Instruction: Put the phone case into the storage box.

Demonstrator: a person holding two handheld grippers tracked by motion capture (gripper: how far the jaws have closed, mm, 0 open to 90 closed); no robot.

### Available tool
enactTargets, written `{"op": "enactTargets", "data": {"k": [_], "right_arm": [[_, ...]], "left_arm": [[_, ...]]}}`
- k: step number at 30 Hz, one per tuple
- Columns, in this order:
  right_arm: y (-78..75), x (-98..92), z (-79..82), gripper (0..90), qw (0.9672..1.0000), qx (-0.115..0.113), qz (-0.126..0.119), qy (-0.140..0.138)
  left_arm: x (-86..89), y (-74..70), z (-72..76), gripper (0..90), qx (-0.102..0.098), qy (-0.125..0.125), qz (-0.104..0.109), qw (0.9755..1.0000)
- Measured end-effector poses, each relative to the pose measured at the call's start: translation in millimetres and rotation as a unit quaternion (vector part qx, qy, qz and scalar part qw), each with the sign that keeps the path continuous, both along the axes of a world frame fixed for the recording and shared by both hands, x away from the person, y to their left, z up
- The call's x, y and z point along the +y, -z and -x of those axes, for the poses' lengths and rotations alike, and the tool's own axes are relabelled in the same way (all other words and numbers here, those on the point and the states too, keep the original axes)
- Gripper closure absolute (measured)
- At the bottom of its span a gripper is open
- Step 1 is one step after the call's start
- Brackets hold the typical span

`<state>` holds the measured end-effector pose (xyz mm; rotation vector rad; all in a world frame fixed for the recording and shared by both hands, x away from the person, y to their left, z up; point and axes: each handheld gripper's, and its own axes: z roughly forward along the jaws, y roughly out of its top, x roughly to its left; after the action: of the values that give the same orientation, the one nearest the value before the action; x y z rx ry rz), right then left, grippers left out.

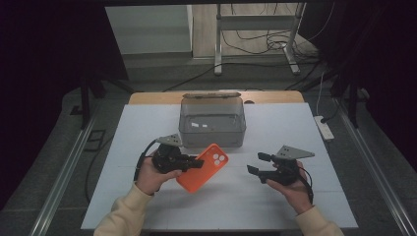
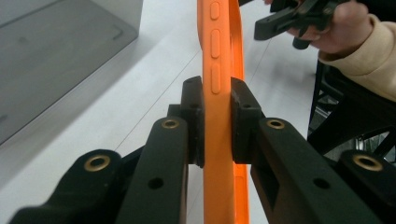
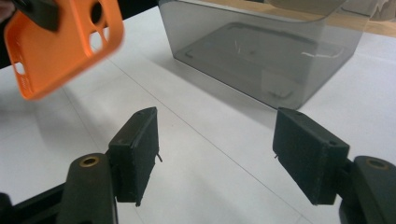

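A dim room with dark curtains at both sides surrounds the scene; a grey floor (image 1: 162,73) runs behind, crossed by black cables (image 1: 255,44) and bearing the legs of a pale metal stand (image 1: 255,22). A white power strip (image 1: 324,127) lies on the floor at the right. In the middle stands the counter (image 1: 147,128), a flat white board with thin seam lines, its wooden edge showing at the far side. Toward the back of it sits a smoky grey translucent plastic box (image 1: 212,119), open at the top. Just in front of the box, held clear above the white surface, is a bright orange soft phone case (image 1: 202,167) with camera cut-outs. The left hand-held gripper (image 1: 189,162) pinches the case by its long edge, pads pressed on both faces. The right hand-held gripper (image 1: 259,163) hangs well apart to the right, jaws spread wide with nothing between them. Cream sleeves (image 1: 123,216) enter from the near edge.
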<state>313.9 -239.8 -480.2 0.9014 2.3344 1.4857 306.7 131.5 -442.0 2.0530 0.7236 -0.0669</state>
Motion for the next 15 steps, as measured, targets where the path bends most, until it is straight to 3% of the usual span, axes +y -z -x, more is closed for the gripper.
{"op": "enactTargets", "data": {"k": [9,13,15], "right_arm": [[2.7,-8.4,1.1,29.8,0.9999,-0.003,0.011,0.002],[2.3,-16.6,0.1,29.3,1.0000,0.002,-0.003,0.009],[3.1,-16.5,1.4,29.3,0.9999,-0.002,0.004,0.009]], "left_arm": [[5.7,-4.6,7.2,79.2,-0.005,-0.022,0.008,0.9997],[9.8,-5.3,7.7,79.2,-0.004,-0.032,0.010,0.9994],[12.2,-6.4,6.6,79.2,-0.004,-0.035,0.013,0.9993]]}}
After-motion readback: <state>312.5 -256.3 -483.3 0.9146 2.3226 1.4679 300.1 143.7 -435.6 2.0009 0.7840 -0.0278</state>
